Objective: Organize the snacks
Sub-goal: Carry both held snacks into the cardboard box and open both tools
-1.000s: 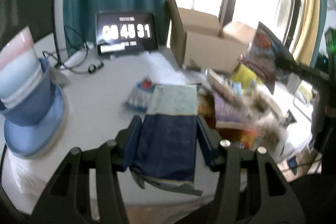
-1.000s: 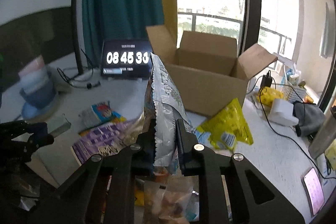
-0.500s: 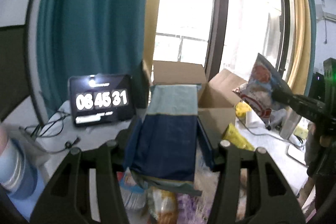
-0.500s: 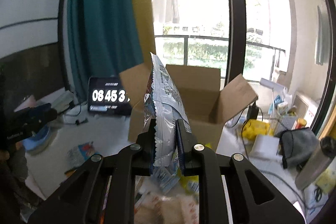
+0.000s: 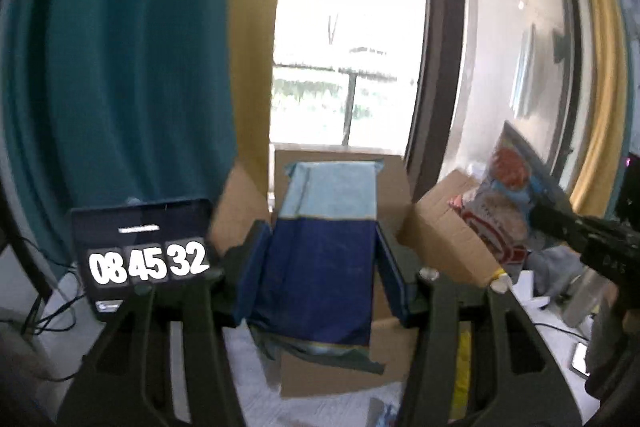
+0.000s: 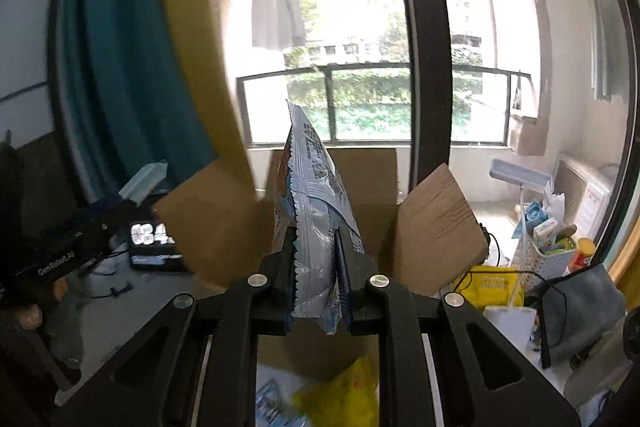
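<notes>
The left gripper (image 5: 324,259) is clamping a flat dark-blue packet with a pale-blue top band (image 5: 320,267) by its side edges. The right gripper (image 6: 316,267) is pinching the crimped seam of a tall silver-and-blue foil snack bag (image 6: 314,211). Both packs are hanging in the air in front of the open brown cardboard box (image 6: 432,227) on the white table (image 5: 256,387).

The foil is likely slippery, so the thin seam could be sliding free. The box's raised flaps are standing close to both packs, and either pack could be catching a flap. The two grippers are crowding one opening and risk colliding.
</notes>
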Tool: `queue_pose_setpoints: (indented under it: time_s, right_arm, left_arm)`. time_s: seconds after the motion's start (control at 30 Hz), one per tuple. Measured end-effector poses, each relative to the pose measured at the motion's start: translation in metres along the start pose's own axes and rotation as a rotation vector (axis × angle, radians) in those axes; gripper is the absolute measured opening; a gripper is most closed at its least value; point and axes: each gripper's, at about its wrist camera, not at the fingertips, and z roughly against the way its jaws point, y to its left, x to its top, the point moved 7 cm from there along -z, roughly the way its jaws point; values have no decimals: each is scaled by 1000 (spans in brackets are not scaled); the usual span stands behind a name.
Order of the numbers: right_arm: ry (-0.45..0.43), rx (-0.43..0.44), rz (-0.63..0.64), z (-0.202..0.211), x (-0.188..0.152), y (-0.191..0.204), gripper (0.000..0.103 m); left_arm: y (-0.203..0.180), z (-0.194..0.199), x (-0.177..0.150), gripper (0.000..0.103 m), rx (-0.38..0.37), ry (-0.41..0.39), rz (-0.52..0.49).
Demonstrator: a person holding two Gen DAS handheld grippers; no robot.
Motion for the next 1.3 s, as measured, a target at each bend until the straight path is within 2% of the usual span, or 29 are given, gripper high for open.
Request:
queue_pose_setpoints:
  time_s: [0.1,0.17,0.23,0.27,0.3,0.33,0.37,0.4,0.53,0.67,0.8,0.87,0.93,1.0,1.1,1.3]
  right_arm:
    - [39,-33,-20,-33,2,-10,18]
    - [69,-44,-38,-53,-1,-16,19]
    - [101,-30,-90,-75,-3,-23,19]
    - [112,-19,-104,-85,-4,-25,21]
    - [123,-8,-111,-94,-4,-26,30]
    - [139,-7,-113,-101,-6,-27,38]
    - [150,0,-123,-107,-8,-28,59]
    - [148,5,-138,-109,-9,-30,68]
    - [128,-5,-128,-98,-11,-28,68]
    - [124,-6,-125,-87,-12,-27,68]
    - [106,-9,-91,-65,-11,-18,68]
    - [102,0,-85,-57,-12,-15,68]
    - [90,5,-72,-44,-12,-10,68]
    - [81,12,-63,-30,-14,-4,68]
    - [65,23,-44,-8,-18,3,68]
    - [55,43,-5,32,-36,18,68]
  left_arm:
    - [-2,-44,-2,54,52,37,-30]
    - [-2,-64,-4,54,50,42,-33]
    - [-1,-83,-6,55,55,90,-12]
    - [-1,-89,-6,64,58,104,-10]
    - [-2,-92,-4,82,58,105,-12]
    - [-2,-91,-1,90,60,96,-12]
    - [-2,-89,2,96,57,81,-12]
    - [-2,-86,4,96,51,71,-12]
    - [-5,-74,4,96,39,57,-18]
    - [-10,-65,-2,96,-5,79,9]
    - [-22,-39,-3,97,-86,48,13]
    - [-27,-28,-6,98,-147,59,35]
    - [-31,-14,-6,98,-174,71,37]
    - [-35,1,-9,98,-136,52,-5]
    - [-37,24,-15,98,-157,38,-7]
    - [-34,65,-40,98,-141,38,-33]
